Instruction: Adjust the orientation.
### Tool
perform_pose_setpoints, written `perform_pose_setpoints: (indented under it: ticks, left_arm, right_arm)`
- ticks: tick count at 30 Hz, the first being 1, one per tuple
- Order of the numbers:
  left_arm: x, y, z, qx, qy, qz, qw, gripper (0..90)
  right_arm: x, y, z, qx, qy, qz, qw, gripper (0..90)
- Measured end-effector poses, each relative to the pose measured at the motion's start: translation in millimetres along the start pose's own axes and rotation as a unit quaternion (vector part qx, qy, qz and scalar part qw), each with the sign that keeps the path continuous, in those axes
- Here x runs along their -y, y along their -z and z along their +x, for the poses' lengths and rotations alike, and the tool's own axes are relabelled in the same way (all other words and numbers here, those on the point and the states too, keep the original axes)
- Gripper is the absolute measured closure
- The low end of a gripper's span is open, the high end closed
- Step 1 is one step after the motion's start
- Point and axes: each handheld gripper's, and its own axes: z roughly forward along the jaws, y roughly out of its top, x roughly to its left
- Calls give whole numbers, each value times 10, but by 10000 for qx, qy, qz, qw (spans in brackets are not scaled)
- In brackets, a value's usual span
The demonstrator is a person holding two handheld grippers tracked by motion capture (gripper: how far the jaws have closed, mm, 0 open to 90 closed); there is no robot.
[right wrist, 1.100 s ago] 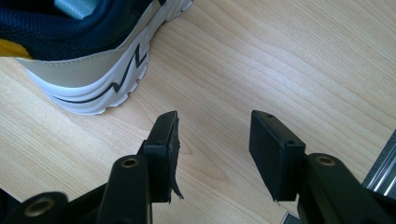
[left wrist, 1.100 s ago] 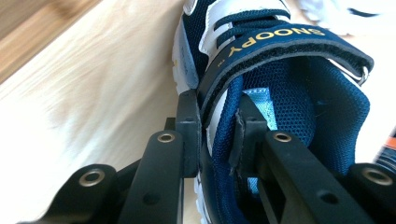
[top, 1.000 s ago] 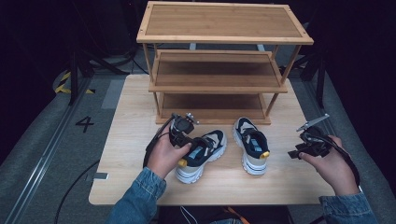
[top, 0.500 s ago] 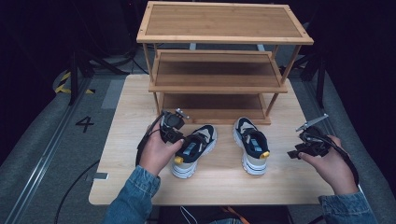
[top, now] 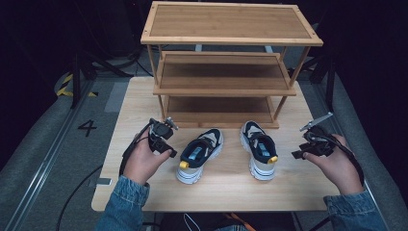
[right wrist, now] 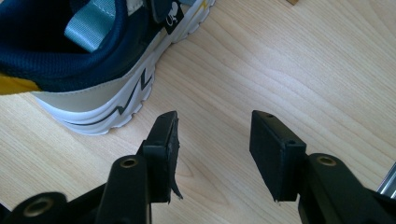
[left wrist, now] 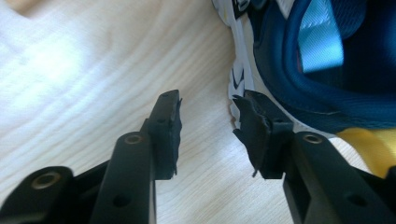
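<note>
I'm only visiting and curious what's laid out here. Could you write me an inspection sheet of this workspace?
Surface: light wooden table, bare around the shoes.
Job's things: left shoe angled, right shoe beside it, both in front of the three-tier wooden rack, whose shelves look bare.
Clutter: nothing seen.
Grippers: left gripper open, beside the left shoe's heel, holding nothing; right gripper open, over bare wood beside the right shoe.
Cables: black cable loops from the left gripper.
Surroundings: grey floor marked 4, dark stands behind.

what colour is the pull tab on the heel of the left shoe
Yellow. The tab on the left shoe shows best in the high view.
</note>
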Motion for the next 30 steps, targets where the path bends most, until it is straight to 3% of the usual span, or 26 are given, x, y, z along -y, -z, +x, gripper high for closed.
perform_pose_setpoints:
  ticks: [3,6,11,13,15,26,30]
  left_arm:
    - [-5,-107,-25,88,-38,290,9995,591]
    - [-19,-139,-69,191,-104,354,9991,600]
    - [-33,-142,-130,154,-216,404,9988,659]
    - [-50,-157,-157,305,-289,463,9980,649]
    - [-74,-177,-203,317,-360,506,9976,630]
    - [-189,-266,-470,482,-726,462,9951,599]
    - [-243,-297,-558,525,-951,443,9931,596]
  right_arm:
    - [-7,15,-8,17,8,-30,10000,530]
    - [-3,37,-13,25,-2,-63,10000,530]
    - [8,42,-17,41,0,-62,10000,530]
    - [17,47,-17,42,-22,-64,10000,530]
    - [27,56,-23,57,-34,-70,10000,530]
    - [67,74,-27,82,-74,-67,9999,528]
    - [88,87,-32,97,-93,-81,9999,527]
